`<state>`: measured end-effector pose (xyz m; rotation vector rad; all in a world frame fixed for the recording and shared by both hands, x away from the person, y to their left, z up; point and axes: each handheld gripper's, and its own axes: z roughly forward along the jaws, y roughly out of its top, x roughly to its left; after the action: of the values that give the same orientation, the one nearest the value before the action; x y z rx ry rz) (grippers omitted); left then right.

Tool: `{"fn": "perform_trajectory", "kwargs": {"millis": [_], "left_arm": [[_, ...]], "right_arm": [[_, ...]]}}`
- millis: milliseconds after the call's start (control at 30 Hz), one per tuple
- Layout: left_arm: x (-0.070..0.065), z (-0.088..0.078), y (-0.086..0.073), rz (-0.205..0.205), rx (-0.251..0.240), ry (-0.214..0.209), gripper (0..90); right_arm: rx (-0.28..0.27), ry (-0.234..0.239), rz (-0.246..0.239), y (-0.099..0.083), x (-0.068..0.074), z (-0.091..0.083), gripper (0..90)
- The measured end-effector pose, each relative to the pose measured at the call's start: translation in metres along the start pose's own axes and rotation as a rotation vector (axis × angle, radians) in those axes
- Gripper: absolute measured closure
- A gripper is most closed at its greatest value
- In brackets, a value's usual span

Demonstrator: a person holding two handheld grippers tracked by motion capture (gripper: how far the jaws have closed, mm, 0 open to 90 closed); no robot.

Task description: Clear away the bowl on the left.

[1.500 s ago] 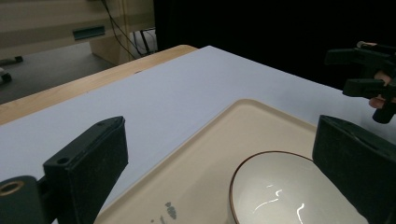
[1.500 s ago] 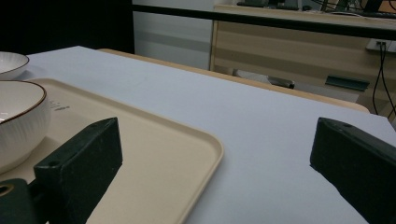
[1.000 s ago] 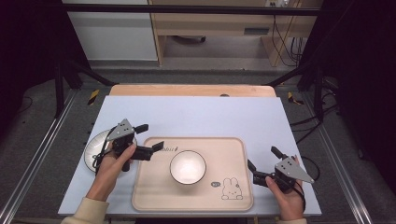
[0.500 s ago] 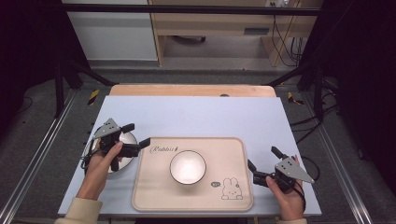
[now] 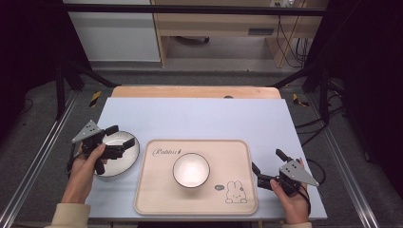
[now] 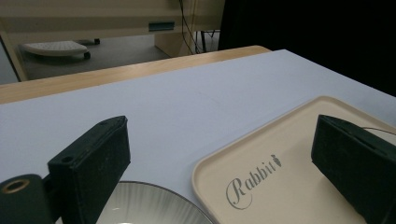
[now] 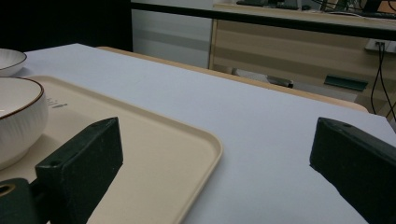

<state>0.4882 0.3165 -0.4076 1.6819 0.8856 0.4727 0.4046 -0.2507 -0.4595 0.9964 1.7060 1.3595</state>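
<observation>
left gripper (image 5: 119, 143) over plate (image 5: 124, 159), jaws wide apart, empty | plate on table (image 5: 199, 116), just left of tray (image 5: 240, 199), right under me | right gripper (image 5: 266, 167) parted, idle, beyond tray | left hand nearer

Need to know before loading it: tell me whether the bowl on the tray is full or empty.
Empty. The high view shows the bowl's bare white inside, upright on the tray.

High view looks down from above; both gripper views skim low, sharing the tray (image 5: 237, 199) (near edges).
</observation>
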Motion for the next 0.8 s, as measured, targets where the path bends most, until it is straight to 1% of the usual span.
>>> {"fn": "perform_trajectory", "kwargs": {"millis": [67,100,200,300,400,467,533,567,633,700,733,800], "left_arm": [[0.003,-0.005,0.001,0.010,0.003,0.007,4.4],[0.005,-0.008,0.001,0.015,0.000,0.018,4.5],[0.010,-0.015,0.000,0.010,-0.008,0.032,4.4],[0.016,-0.022,-0.002,0.008,-0.003,0.068,4.4],[0.024,-0.028,-0.005,-0.006,-0.004,0.105,4.4],[0.029,-0.030,-0.009,-0.012,0.009,0.130,4.4],[0.034,-0.032,-0.012,-0.022,0.033,0.153,4.5],[0.037,-0.034,-0.015,-0.027,0.052,0.177,4.5],[0.044,-0.038,-0.019,-0.044,0.077,0.210,5.0],[0.048,-0.040,-0.021,-0.065,0.092,0.235,5.2],[0.050,-0.041,-0.022,-0.073,0.103,0.261,5.2],[0.053,-0.042,-0.024,-0.084,0.119,0.291,5.5]], "right_arm": [[-0.001,-0.002,0.001,0.000,0.000,-0.001,2.8],[0.001,-0.002,0.004,0.000,0.000,-0.001,2.8],[0.000,-0.002,0.003,0.000,0.000,-0.001,2.8],[0.000,-0.002,-0.001,0.000,0.000,-0.001,2.8],[0.001,-0.003,-0.001,0.000,0.000,0.000,2.8],[0.003,-0.003,0.001,0.000,0.000,0.000,2.8],[0.004,-0.003,-0.004,0.000,0.000,-0.001,2.8],[0.006,-0.002,-0.003,0.000,0.000,-0.001,2.8],[0.006,-0.002,-0.005,0.000,0.000,-0.001,2.8],[0.005,-0.003,-0.004,0.000,0.000,0.000,2.9],[0.004,-0.003,-0.006,0.000,0.000,0.000,2.9],[0.004,-0.003,-0.005,0.000,0.000,-0.001,2.9]]}}
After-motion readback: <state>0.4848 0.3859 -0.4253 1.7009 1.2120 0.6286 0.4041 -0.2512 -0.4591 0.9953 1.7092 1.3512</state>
